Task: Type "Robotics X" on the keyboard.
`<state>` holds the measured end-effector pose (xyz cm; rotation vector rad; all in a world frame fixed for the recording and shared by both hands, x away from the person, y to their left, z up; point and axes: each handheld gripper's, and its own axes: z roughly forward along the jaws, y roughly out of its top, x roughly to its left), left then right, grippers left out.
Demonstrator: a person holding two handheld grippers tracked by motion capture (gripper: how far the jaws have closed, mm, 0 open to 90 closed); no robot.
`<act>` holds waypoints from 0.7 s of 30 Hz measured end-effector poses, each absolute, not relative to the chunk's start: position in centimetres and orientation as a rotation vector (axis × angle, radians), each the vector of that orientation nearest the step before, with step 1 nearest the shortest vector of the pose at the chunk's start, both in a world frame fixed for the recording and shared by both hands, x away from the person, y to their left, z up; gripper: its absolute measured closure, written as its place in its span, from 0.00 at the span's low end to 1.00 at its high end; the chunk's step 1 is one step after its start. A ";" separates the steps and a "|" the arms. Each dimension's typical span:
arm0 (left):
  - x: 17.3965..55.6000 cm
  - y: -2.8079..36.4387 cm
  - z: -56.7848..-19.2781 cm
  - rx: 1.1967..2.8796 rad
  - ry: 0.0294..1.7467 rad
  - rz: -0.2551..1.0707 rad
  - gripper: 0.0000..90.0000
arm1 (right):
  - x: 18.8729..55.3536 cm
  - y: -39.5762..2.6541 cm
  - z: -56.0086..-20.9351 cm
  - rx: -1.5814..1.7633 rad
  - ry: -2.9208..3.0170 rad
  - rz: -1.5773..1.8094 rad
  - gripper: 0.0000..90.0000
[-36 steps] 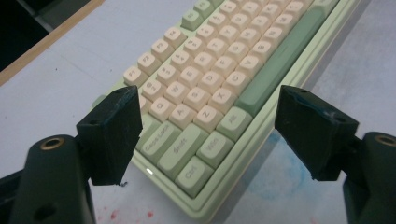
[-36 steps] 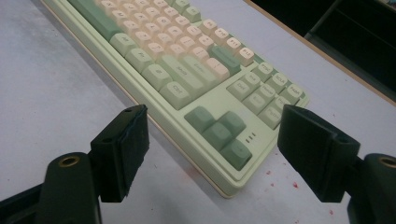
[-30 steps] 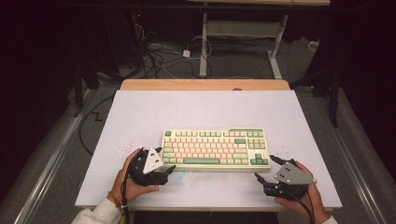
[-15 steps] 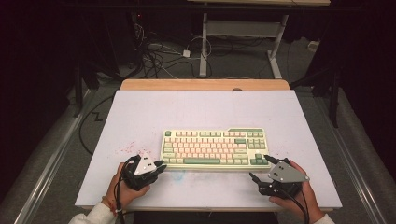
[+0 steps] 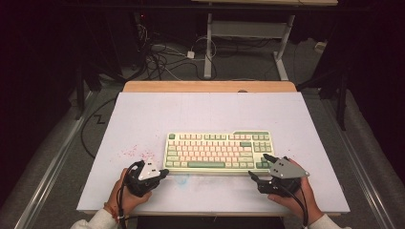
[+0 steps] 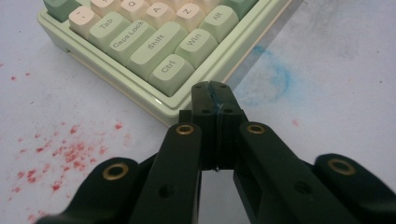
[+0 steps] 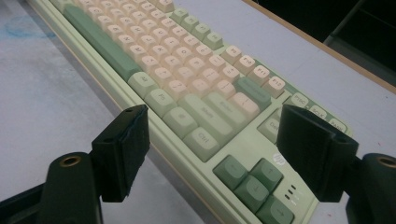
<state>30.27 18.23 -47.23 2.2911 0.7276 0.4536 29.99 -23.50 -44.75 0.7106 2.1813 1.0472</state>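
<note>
Keyboard [image 5: 218,150] is lying flat at the near-middle of the white table [image 5: 205,109], long side running left-right, near edge close to both grippers. Left gripper [image 5: 162,173] is sitting at the keyboard's near-left corner; its jaws have just been closing and are now standing fully together, pads pressed flat against each other with nothing between them. In the left gripper view the joined tips [image 6: 214,93] are pointing at the corner of the keyboard [image 6: 154,51] just below the Ctrl key [image 6: 169,70], very near the case edge; contact I can't confirm. Right gripper [image 5: 260,168] is sitting at the near-right corner, jaws standing wide apart and gripping nothing. In the right gripper view the keyboard [image 7: 187,93] is running between and beyond the two pads, arrow keys [image 7: 254,184] lying just ahead of the gap. Red specks [image 6: 60,154] are scattered on the table left of the left gripper, a blue smudge [image 6: 275,79] is showing near the keyboard's near edge.
</note>
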 end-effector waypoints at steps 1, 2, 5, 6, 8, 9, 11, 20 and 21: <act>30.4 18.2 -47.2 2.287 0.731 0.448 0.97 | 30.1 -23.5 -44.7 0.712 2.179 1.045 0.28; 30.4 18.1 -47.1 2.285 0.728 0.454 0.97 | 30.2 -23.5 -44.7 0.716 2.178 1.045 0.28; 30.9 17.9 -46.6 2.271 0.724 0.468 0.97 | 30.3 -23.5 -44.7 0.715 2.172 1.043 0.28; 31.0 17.8 -46.4 2.264 0.722 0.472 0.97 | 30.3 -23.5 -44.7 0.716 2.171 1.044 0.28; 31.5 17.4 -46.0 2.259 0.715 0.470 0.97 | 30.3 -23.4 -44.7 0.713 2.171 1.043 0.28; 31.7 17.2 -45.8 2.259 0.715 0.475 0.97 | 30.3 -23.4 -44.7 0.710 2.173 1.042 0.28; 32.3 16.9 -45.6 2.250 0.724 0.481 0.97 | 30.3 -23.4 -44.8 0.703 2.175 1.040 0.28; 34.3 15.7 -44.7 2.244 0.747 0.479 0.97 | 30.1 -23.4 -44.9 0.703 2.182 1.035 0.28; 34.5 15.5 -44.7 2.248 0.746 0.476 0.97 | 30.1 -23.4 -44.9 0.702 2.182 1.036 0.28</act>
